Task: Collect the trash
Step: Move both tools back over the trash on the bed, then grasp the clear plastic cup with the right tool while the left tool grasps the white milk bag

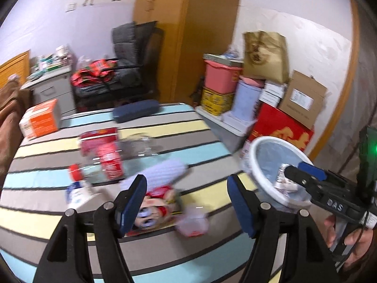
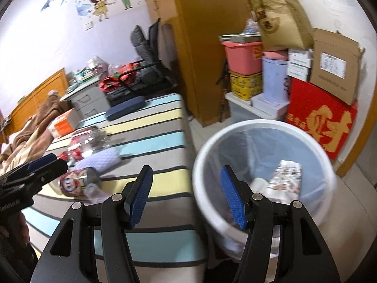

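Right wrist view first: I have the striped bedspread (image 2: 153,127) filling the left half, and the white trash bin (image 2: 264,132) standing on the floor just beside the bed's edge, at about three o'clock from my right gripper (image 2: 186,195). The bin is lined with a thin bag and holds crumpled printed paper (image 2: 286,176) near its bottom. My right jaws stand apart with nothing between the blue pads; they straddle the gap between the bed and the bin rim.

On the left wrist view my left gripper (image 1: 187,202) hangs over the bed, its jaws also apart and empty. At twelve o'clock, just beyond the pads, lies a cartoon-printed can (image 1: 155,206) on its side, with a pale quilted pouch (image 1: 165,169) above it and a clear crumpled wrapper (image 1: 192,224) at its right. At ten o'clock I see a red-labelled bottle (image 1: 110,162) and a small white bottle (image 1: 76,193). Farther back sit an orange box (image 1: 41,120) and a dark blue case (image 1: 135,113).
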Available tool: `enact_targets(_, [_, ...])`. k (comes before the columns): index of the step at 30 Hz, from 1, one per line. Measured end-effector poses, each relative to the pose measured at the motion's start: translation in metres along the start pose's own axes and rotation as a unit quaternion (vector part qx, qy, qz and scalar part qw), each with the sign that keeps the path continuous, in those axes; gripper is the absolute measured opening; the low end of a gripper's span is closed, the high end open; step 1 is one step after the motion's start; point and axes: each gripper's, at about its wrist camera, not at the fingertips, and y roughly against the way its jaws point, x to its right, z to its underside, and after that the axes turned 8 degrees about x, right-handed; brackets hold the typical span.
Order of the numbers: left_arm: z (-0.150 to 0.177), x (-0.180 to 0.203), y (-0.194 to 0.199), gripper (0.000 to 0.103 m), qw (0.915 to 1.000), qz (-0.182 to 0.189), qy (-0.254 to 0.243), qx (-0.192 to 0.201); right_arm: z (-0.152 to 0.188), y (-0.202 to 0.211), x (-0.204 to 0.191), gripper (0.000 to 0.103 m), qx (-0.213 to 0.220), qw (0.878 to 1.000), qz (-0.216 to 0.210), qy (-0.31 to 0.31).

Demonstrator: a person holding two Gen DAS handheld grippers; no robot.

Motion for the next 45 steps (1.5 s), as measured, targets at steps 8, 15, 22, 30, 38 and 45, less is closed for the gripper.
enact_targets(8, [0.008,-0.055,0.011,0.073,0.9977,-0.058,0.036,0.0,0.009,-0.015,-0.034,0.061,-0.019,0.998,-0.044,0.029])
enact_targets(15, [0.017,-0.084,0.009,0.073,0.9953,-0.077,0.058,-0.013,0.016,-0.023,-0.059,0.061,-0.034,0.995,-0.073,0.05])
enact_targets(22, [0.025,-0.111,-0.003,0.073,0.9919,-0.089,0.084,-0.035,0.027,-0.035,-0.079,0.061,-0.063,0.991,-0.095,0.073])
enact_targets(30, [0.028,-0.12,-0.027,0.073,0.9905,-0.07,0.102,-0.059,0.032,-0.044,-0.094,0.061,-0.081,0.987,-0.104,0.093])
enact_targets(38, [0.031,-0.123,-0.045,0.073,0.9889,-0.078,0.1,-0.079,0.038,-0.052,-0.1,0.061,-0.099,0.984,-0.106,0.105])
enact_targets(45, [0.038,-0.131,-0.045,0.073,0.9865,-0.083,0.107,-0.091,0.038,-0.054,-0.097,0.061,-0.1,0.985,-0.101,0.097])
